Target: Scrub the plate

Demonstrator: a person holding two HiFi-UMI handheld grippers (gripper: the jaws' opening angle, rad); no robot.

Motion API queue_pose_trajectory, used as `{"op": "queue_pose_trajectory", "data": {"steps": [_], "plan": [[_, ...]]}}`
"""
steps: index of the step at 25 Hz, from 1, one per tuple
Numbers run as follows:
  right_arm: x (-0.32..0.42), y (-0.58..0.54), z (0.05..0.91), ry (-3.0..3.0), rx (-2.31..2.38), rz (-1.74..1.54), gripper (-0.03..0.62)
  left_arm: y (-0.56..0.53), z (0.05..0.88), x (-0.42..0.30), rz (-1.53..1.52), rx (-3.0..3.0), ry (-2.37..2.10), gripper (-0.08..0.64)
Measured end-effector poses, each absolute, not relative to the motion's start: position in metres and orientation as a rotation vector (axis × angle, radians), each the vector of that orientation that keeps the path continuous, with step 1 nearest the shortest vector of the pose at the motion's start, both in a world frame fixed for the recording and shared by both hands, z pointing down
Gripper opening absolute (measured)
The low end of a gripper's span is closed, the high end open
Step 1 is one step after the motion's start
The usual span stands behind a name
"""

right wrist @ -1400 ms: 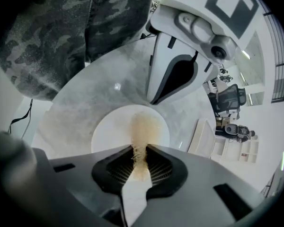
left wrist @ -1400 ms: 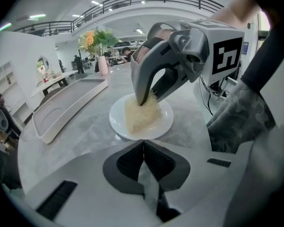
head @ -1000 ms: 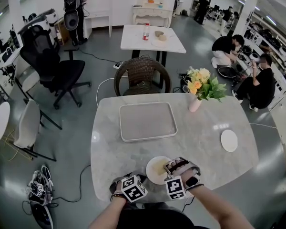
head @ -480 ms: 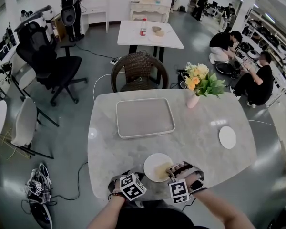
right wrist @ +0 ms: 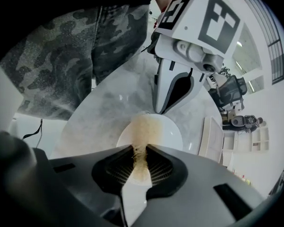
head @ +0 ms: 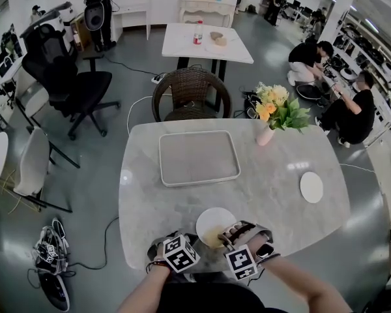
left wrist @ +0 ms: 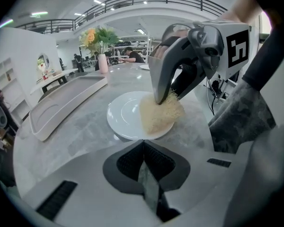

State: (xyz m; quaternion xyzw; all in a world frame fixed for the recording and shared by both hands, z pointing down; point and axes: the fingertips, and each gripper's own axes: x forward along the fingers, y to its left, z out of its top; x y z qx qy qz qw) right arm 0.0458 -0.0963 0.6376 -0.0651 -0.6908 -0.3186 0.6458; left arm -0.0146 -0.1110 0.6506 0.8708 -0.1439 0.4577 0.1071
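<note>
the right gripper (right wrist: pixel 139 151) pinches a fibrous scrub pad (left wrist: pixel 158 116) pressed onto the white plate (head: pixel 210 220) just ahead. the left gripper (left wrist: pixel 143 148) sits with jaws closed at the plate's rim.

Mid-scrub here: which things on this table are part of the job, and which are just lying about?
In the job: plate; scrub pad, clamped in the right gripper, lying on the plate; left gripper, shut and empty, by the plate's rim.
Lying about: tray; vase of flowers; small white dish.
</note>
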Motion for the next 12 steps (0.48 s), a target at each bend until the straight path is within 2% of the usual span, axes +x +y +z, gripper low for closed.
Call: {"op": "queue_pose_trajectory", "data": {"steps": [12], "plan": [[0.024,-0.150,0.633,-1.515,-0.135,-0.883,0.061,-0.114,0.650,-0.018,1.377,2.563,-0.403,0.014]]}}
